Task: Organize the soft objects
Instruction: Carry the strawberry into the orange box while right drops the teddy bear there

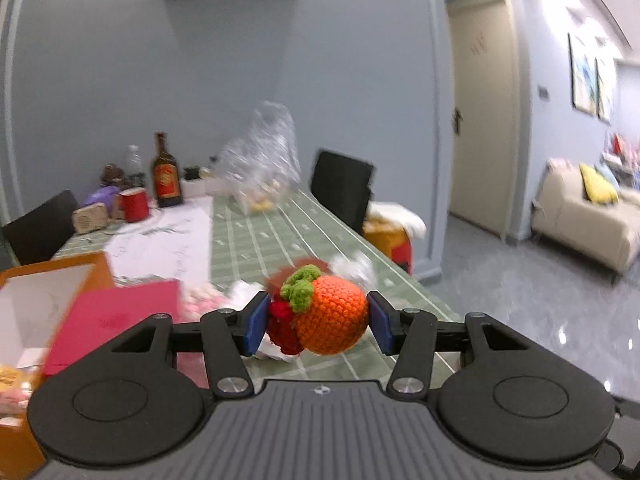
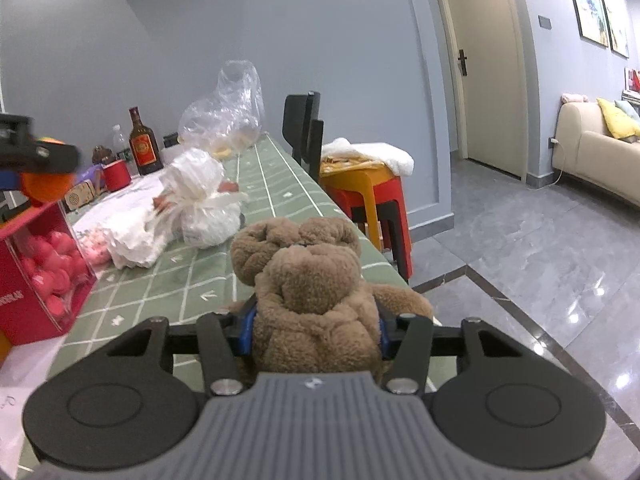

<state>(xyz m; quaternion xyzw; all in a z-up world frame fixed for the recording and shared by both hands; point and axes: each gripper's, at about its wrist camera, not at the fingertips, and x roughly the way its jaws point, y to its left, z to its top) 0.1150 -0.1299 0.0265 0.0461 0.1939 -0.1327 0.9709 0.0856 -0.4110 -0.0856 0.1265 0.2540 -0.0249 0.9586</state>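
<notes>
My left gripper is shut on a crocheted orange fruit with green leaves and a red piece at its left side, and holds it above the green checked tablecloth. In the right wrist view the same toy shows at the far left edge, above a red box. My right gripper is shut on a brown plush bear at the table's near right corner. The plush bulges between the blue pads, and its head rises above them.
A red box of pink balls stands at the left beside an orange box. A white wrapped bundle, a clear plastic bag, a bottle and a red cup lie farther back. Stacked stools and black chairs flank the right edge.
</notes>
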